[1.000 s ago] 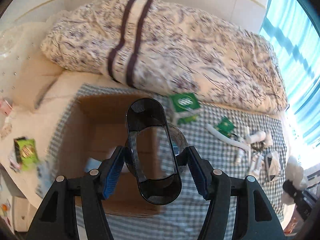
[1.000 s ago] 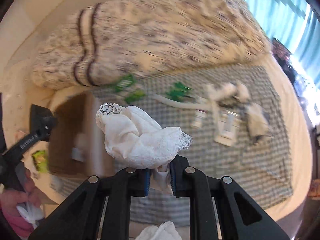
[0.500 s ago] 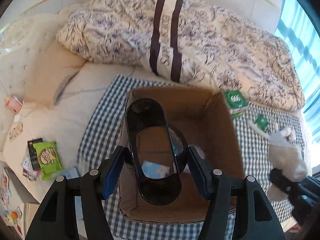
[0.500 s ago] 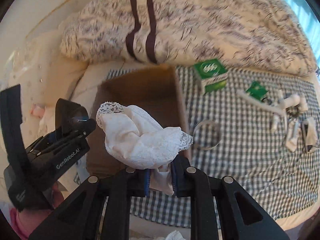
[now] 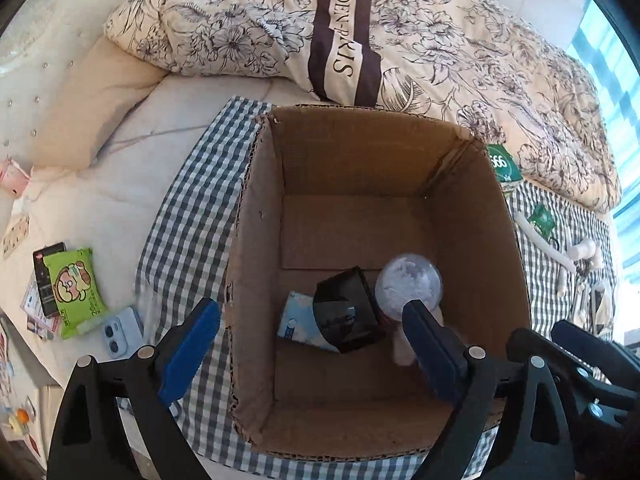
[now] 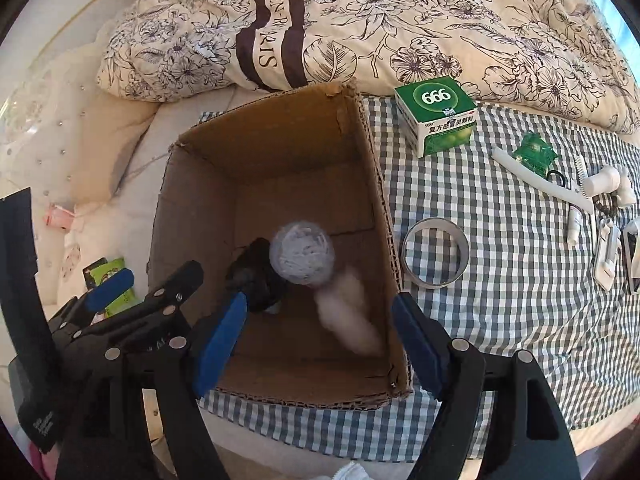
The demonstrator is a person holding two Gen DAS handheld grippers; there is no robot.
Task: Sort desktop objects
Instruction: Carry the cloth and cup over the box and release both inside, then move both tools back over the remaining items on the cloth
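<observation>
- Inside the cardboard box (image 6: 276,168), a pale shape (image 6: 346,312) against its right wall is motion-blurred, identity unclear
- A light blue packet (image 5: 298,322) on the box floor lies partly under a black object (image 5: 346,314)
- Small white items (image 5: 580,256) right of the box are too small to identify

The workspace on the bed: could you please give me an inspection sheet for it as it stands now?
Surface: checked cloth on a bed.
Job's things: cardboard box holds a black case, a clear round container, a blurred white cloth.
Clutter: metal ring, green medicine box, white toiletries, phone, green packet.
Grippers: left gripper and right gripper open, empty.
Cables: nothing seen.
Surroundings: floral duvet.
</observation>
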